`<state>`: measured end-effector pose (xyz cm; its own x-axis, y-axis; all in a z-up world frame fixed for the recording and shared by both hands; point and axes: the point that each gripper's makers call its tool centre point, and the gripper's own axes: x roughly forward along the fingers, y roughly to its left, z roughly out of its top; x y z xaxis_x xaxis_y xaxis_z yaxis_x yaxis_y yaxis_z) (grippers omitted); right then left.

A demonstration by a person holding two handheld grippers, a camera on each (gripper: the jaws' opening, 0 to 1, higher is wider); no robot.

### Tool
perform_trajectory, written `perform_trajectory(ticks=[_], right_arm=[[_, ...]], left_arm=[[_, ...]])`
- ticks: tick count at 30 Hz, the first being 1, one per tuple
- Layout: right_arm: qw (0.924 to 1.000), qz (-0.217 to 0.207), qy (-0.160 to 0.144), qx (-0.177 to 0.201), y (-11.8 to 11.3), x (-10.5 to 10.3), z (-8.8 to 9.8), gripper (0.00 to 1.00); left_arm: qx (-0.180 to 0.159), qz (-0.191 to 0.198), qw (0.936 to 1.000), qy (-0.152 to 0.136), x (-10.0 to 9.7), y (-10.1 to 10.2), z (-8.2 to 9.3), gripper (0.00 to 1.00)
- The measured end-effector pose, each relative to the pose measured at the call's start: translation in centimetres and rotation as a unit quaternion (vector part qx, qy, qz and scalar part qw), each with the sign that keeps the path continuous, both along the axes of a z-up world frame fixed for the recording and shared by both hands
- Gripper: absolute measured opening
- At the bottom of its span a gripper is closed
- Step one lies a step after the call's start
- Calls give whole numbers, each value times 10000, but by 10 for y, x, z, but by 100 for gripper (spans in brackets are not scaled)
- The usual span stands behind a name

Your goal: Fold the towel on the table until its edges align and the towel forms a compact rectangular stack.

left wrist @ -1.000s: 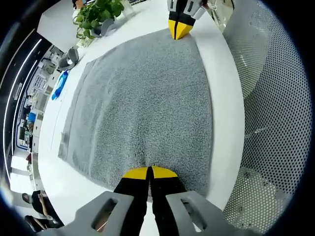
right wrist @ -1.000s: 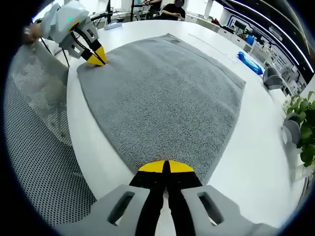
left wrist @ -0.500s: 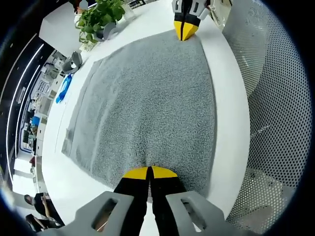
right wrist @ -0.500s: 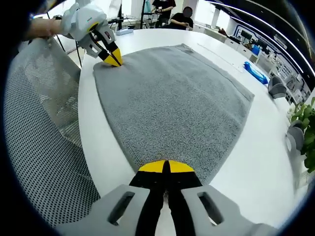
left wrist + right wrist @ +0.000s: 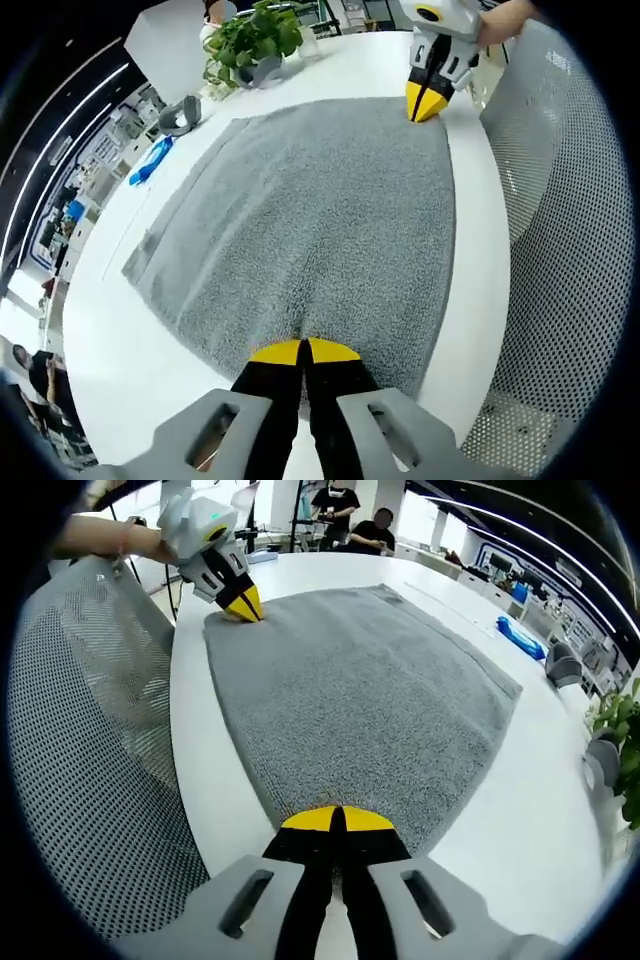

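Towel [image 5: 310, 220] lies spread flat on the white table [image 5: 110, 330], grey and looped, with both near corners pinched. In the left gripper view, the left gripper [image 5: 303, 352] has its yellow-tipped jaws pressed together on the towel's near corner, the cloth running up from between them. At the far end of the same edge, the right gripper [image 5: 428, 102] comes in from the top right, its jaws likewise closed on the other corner, a hand [image 5: 505, 15] behind it. In the right gripper view the same holds mirrored: the right gripper [image 5: 333, 820] is clamped on its corner and the left gripper [image 5: 243, 604] bites the far one. A mesh chair back [image 5: 80, 760] stands just beside the table edge. Farther out on the table are a potted plant [image 5: 255, 35], a blue object [image 5: 150, 162] and a grey object [image 5: 180, 115]. People [image 5: 350, 515] sit beyond the table.
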<state>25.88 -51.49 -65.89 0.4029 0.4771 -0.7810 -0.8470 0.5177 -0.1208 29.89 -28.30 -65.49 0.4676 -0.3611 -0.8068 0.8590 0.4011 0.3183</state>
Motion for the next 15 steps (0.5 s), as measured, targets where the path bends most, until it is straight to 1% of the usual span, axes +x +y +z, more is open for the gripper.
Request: perform_trajectory(ticks=[2, 4, 6, 10, 13, 15], right_arm=[[10000, 20, -17, -48, 1, -1, 0, 0], [10000, 21, -32, -61, 1, -2, 0, 0], [10000, 33, -47, -52, 1, -2, 0, 0], [10000, 27, 14, 9, 1, -5, 0, 0], [10000, 36, 11, 37, 2, -5, 0, 0], [10000, 28, -1, 65, 1, -5, 1, 0]], left_arm=[[-141, 123, 9998, 79, 0, 0, 0, 1], [-345, 342, 9987, 178, 1, 0, 0, 1], [-452, 433, 9977, 251, 3, 1, 0, 1], [-534, 458, 9971, 282, 4, 1, 0, 1], [-672, 577, 9954, 365, 5, 2, -1, 1], [-680, 520, 9957, 365, 5, 1, 0, 1]])
